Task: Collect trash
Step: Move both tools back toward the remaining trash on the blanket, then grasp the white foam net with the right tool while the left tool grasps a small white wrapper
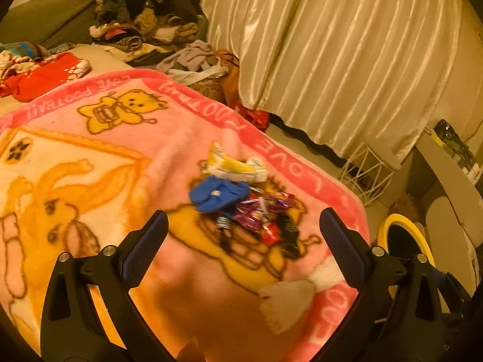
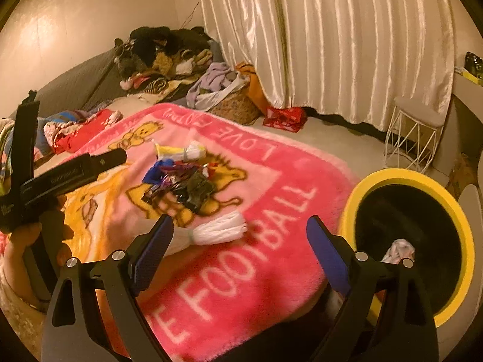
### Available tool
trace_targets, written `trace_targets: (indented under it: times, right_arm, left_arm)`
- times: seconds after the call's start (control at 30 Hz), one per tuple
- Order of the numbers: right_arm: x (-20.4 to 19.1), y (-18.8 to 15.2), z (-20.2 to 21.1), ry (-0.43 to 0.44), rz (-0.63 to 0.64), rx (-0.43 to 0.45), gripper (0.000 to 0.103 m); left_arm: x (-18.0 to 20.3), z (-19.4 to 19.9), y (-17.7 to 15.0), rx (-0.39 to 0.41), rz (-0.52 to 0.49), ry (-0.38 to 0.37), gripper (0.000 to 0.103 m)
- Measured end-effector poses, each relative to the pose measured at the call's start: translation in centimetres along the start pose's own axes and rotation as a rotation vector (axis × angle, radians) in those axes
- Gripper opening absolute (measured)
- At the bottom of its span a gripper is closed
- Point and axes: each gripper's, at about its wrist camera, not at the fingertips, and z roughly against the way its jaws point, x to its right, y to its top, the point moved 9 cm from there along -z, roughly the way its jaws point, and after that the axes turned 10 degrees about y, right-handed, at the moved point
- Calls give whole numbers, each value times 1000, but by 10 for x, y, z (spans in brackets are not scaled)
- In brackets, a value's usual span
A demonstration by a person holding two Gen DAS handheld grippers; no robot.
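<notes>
A: Both views: we see a pink blanket [image 2: 271,181] with yellow bear drawings and white lettering; near its middle lies a heap of trash [image 2: 181,184]: purple and red wrappers [image 1: 262,211], a blue scrap [image 1: 217,194], a yellow-and-white packet [image 1: 232,167].

B: And the tools?

A: The left gripper [image 1: 243,229] hangs above the heap with its jaws spread wide and nothing between them; we note its blue pads [image 1: 145,253] on either side of the wrappers in the picture, clear of them. The right gripper [image 2: 240,235] stands equally wide and holds nothing; a white crumpled wad [image 2: 219,230] lies on the blanket just beyond its left finger.

B: Where does the trash go?

A: A black bin with a yellow rim [image 2: 452,211] stands beside the blanket's right edge (a pale crumpled piece [image 2: 398,250] already lies inside); the heap is well apart from it.

B: Surroundings?

A: A cream curtain [image 2: 347,45] behind; a pile of clothes [image 2: 169,54] at the far end; a white wire stool [image 2: 413,132] by the curtain; a hand [image 2: 27,235] grips the left tool at the right view's left edge.
</notes>
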Motion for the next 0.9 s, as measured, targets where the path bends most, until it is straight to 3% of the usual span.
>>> trace_targets:
  times: [0.27,0.43,0.63,0.77,0.9]
  right_arm:
    - [-14,-9,-34,-1,17,-77,87]
    - [-8,-16,-56,4,-61,-129,87]
    - [5,-23,-75,0,-163,-173,87]
    - [8,-24,-88,7,-216,-192,87]
    - [9,-28,-103,36,-267,-226,71]
  left_arm:
    - [-23,-24,18,-14,19,20,92]
    - [-27,-46,37,-35,41,17,92]
    - [-21,-77,50,-100,92,-23,87]
    - [-24,-104,46,-171,119,-5,81]
    - [-24,-126,42,-237,158,-14,76]
